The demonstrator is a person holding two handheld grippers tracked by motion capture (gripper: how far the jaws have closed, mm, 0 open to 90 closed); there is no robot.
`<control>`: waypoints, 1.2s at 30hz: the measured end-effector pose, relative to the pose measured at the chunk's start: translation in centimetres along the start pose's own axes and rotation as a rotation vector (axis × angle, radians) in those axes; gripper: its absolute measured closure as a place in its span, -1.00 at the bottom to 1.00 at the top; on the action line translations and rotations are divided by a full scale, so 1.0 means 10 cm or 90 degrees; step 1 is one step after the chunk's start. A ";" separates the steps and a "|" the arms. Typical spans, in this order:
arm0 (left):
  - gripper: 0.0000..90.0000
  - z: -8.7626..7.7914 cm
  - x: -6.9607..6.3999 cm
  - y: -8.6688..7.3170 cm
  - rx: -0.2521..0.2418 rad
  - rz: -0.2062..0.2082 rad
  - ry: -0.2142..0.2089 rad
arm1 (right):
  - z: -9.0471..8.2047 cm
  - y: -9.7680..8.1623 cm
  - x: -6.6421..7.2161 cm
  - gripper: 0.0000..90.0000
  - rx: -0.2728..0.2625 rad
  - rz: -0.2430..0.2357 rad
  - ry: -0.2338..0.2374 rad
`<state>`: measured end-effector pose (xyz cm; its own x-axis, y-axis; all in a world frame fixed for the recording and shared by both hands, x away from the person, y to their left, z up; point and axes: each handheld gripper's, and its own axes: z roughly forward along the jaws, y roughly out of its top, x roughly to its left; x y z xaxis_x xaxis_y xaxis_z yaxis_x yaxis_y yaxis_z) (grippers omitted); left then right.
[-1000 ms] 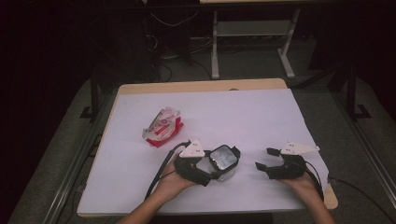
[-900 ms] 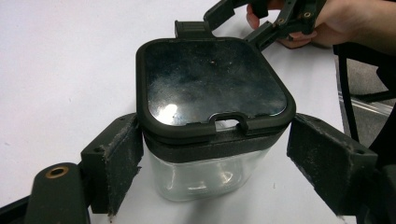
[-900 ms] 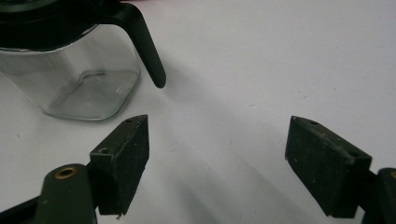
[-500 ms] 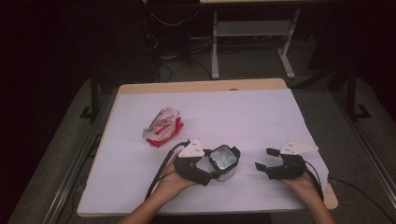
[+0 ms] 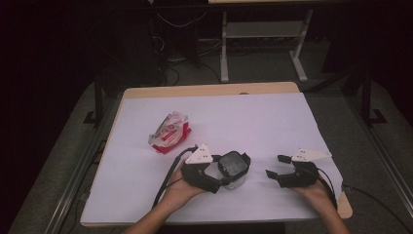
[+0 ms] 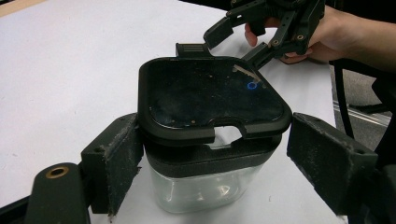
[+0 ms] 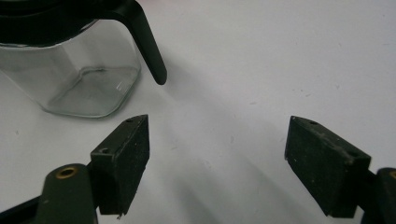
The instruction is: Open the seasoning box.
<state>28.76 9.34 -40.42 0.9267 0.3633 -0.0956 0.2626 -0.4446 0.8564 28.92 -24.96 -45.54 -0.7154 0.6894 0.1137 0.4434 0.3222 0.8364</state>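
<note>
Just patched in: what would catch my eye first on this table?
The clear jar with its black lid, front centre, sits between the left gripper's jaws. The right gripper waits open beside it, and a red-and-white packet lies farther back, to the left.

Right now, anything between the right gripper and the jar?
Nothing: bare white table cover between right gripper and jar, seen in the high view.

Both forearms come in from the near edge of the table. The left hand [image 5: 182,187] holds the left gripper [image 5: 229,170] low and level, pointing toward the right; its jaws stand apart, one pad [image 6: 119,154] touching what sits between them and the other clear of it. The right hand [image 5: 316,192] holds the right gripper [image 5: 276,166] level, pointing left, jaws wide apart with nothing between them.
</note>
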 end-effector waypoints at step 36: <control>0.91 -0.02 0.03 0.07 -0.015 0.038 -0.006 | 0.01 0.00 0.01 -0.52 0.009 -0.009 -0.001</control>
<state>29.18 9.32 -39.72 0.9431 0.3288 -0.0494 0.2011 -0.4459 0.8722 28.91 -24.80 -45.56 -0.7205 0.6860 0.1012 0.4412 0.3409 0.8301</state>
